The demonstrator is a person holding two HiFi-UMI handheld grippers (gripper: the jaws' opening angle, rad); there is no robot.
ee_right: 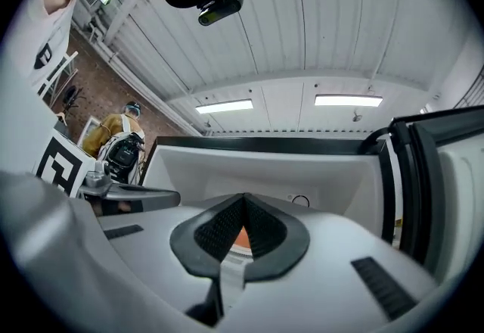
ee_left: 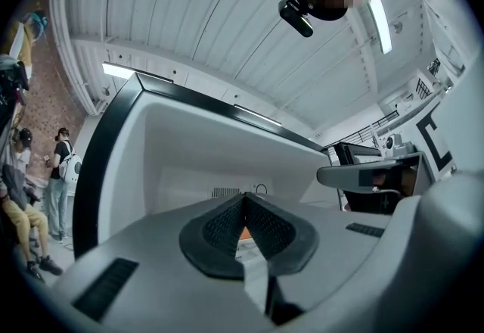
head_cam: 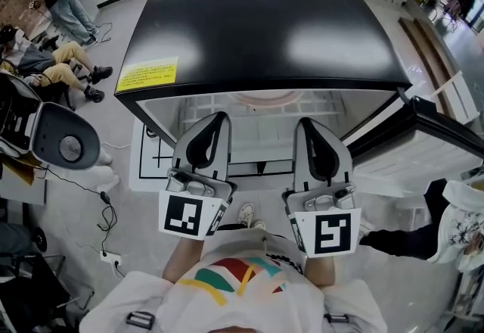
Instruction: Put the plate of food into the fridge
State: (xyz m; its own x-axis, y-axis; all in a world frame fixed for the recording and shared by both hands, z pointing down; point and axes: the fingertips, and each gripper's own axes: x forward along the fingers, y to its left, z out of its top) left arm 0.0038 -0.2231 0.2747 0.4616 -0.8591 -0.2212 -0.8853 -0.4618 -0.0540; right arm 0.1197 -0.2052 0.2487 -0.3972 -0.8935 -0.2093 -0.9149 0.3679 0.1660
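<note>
The fridge (head_cam: 265, 21) has a glossy black top and stands open in front of me, its white inside (head_cam: 257, 127) showing below the top's edge. On an upper shelf lies a pale, pink-rimmed plate (head_cam: 261, 101), mostly hidden by the top. My left gripper (head_cam: 221, 116) and right gripper (head_cam: 302, 124) sit side by side at the opening, both pointing in with jaws closed and nothing in them. In the left gripper view the left gripper (ee_left: 243, 197) faces the white cavity, a sliver of orange (ee_left: 242, 234) behind the pads. The right gripper (ee_right: 243, 197) shows the same orange sliver (ee_right: 240, 237).
The fridge door (head_cam: 423, 146) hangs open at the right. A yellow sticker (head_cam: 147, 74) is on the top's left corner. People (head_cam: 45, 59) sit at the far left beside a grey machine (head_cam: 64, 142). Cables (head_cam: 106, 210) trail on the floor.
</note>
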